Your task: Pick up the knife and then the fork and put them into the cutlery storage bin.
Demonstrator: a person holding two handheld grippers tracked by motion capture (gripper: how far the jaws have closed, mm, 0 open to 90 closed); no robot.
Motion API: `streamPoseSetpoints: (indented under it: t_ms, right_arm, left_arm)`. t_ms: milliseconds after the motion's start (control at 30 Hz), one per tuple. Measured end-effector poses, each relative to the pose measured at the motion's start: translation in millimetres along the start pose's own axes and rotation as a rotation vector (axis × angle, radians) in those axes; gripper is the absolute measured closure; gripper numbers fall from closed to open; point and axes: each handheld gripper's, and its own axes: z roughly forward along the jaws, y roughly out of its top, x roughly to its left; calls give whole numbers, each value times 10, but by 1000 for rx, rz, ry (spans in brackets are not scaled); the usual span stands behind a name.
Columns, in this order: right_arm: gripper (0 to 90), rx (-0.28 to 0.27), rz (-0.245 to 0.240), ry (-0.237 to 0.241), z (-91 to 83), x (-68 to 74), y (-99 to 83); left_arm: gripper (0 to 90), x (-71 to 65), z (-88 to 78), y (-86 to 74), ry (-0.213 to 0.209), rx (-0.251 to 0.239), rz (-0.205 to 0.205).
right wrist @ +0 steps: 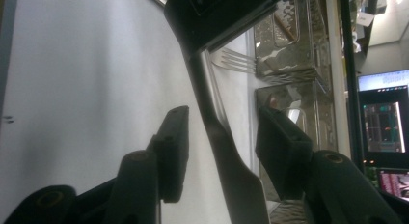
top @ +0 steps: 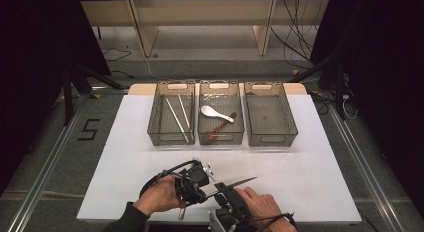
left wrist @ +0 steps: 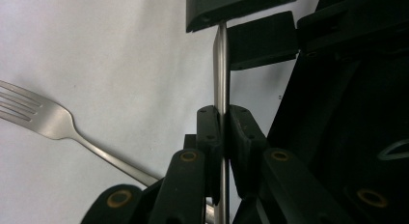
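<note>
**High view:** I have the left gripper (top: 204, 191) pinching a knife (top: 242, 182) above the near part of the white table (top: 310, 162). The right gripper (top: 222, 192) sits around the same knife, whose blade tip juts out past its fingers. The table's front edge lies close behind both hands, so I judge that a fumble here could send the knife off it. Ahead of the fingers the sheet is bare all the way to three trays (top: 270, 141).

**Left gripper view:** The pads are pressed together on the thin steel, which stands edge-on. A fork (left wrist: 43, 118) lies on the sheet off to one side of the fingers, so a dropped knife could strike it.

**Right gripper view:** The fingers are spread, one on each side of the knife, and neither pad is touching it yet. As I see it, the danger is the left letting go before these pads bite. Smooth, flat metal could then swivel or slide out.
</note>
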Motion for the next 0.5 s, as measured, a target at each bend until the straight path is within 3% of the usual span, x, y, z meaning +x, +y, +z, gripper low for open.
streamPoseSetpoints:
  t_ms: [167,433,500]
  right_arm:
    - [655,-6,-55,-6,10,4,3]
    - [745,-3,-73,-6,6,44,16]
    - [754,-3,-97,-11,5,38,22]
  left_arm:
    - [831,-12,-5,6,-11,-4,4]
    - [830,-10,-20,13,-19,-5,6]
    - [830,-10,-19,13,-21,-7,5]
